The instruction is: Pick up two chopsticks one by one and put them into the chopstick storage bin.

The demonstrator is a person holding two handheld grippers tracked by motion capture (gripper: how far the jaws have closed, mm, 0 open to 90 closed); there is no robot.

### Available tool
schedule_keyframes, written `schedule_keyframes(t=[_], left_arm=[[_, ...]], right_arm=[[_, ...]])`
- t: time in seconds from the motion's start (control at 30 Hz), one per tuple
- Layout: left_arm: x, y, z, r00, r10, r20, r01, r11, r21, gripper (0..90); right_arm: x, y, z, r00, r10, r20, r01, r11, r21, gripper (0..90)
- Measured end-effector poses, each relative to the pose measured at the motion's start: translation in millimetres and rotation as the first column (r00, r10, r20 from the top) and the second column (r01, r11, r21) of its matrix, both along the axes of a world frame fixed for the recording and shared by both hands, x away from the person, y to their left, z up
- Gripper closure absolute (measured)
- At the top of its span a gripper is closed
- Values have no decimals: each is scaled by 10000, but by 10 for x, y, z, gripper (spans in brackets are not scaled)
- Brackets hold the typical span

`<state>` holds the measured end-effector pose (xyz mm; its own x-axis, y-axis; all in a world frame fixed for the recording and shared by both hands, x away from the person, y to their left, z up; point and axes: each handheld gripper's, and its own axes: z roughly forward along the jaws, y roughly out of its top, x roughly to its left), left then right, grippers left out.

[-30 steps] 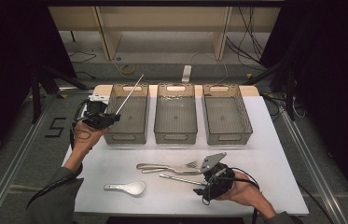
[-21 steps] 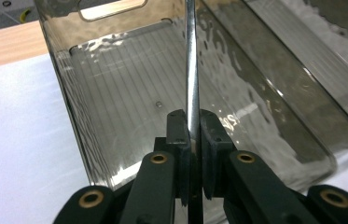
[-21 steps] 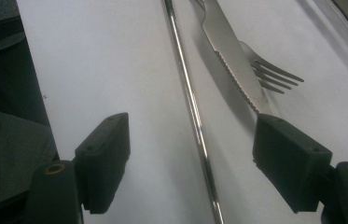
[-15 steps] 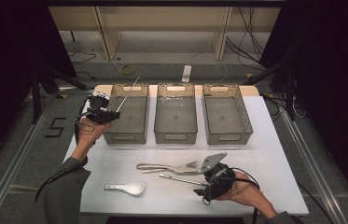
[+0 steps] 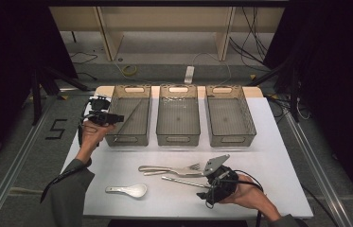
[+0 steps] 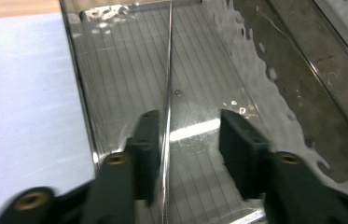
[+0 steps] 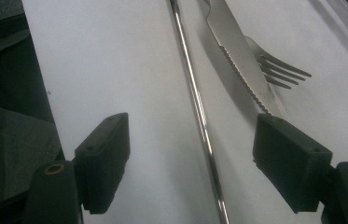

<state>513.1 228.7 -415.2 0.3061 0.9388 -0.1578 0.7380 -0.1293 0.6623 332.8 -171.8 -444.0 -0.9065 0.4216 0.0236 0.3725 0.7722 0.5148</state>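
White tabletop [image 5: 269, 142], dark room; left hand-held gripper [image 6: 188, 135] agape, right hand-held gripper [image 7: 192, 158] agape.

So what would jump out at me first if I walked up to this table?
Probably the three clear bins lined up at the far side, the left bin with a thin metal chopstick leaning inside, just ahead of the open left tongs. Nearer, a fork, another chopstick and a white spoon lie by the open right tongs.
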Motion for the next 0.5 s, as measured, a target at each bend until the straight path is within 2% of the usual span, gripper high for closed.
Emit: schedule_keyframes(t=[0.07,0.13,0.2,0.3,0.37,0.43,0.47,0.5], left_arm=[[-39,-13,37,9999,10,163,-7,9998,-185,500],[-104,-39,82,9994,-215,266,223,9993,-310,426],[-198,-67,129,9985,-333,439,361,9973,-643,364],[-383,-96,196,9947,-721,734,818,9869,-1393,298],[-528,-140,223,9885,-1113,1020,1256,9812,-1465,273],[-687,-180,216,9816,-1239,1450,1484,9737,-1727,250],[-749,-200,200,9785,-1425,1493,1692,9682,-1844,251],[-804,-223,190,9764,-1558,1496,1818,9668,-1795,250]], right_arm=[[4,1,-3,10000,-19,37,19,10000,-27,283],[10,1,-1,10000,-52,8,52,10000,-54,284],[24,-3,7,10000,3,-61,-3,9999,-130,293],[44,2,5,9999,-92,-118,89,9996,-255,312],[71,2,2,10000,14,-11,-14,9991,-426,322],[89,10,14,9999,-36,-100,31,9985,-539,341],[103,16,13,9999,46,-93,-52,9979,-650,349],[110,33,16,9999,-2,-169,-10,9975,-709,359]])
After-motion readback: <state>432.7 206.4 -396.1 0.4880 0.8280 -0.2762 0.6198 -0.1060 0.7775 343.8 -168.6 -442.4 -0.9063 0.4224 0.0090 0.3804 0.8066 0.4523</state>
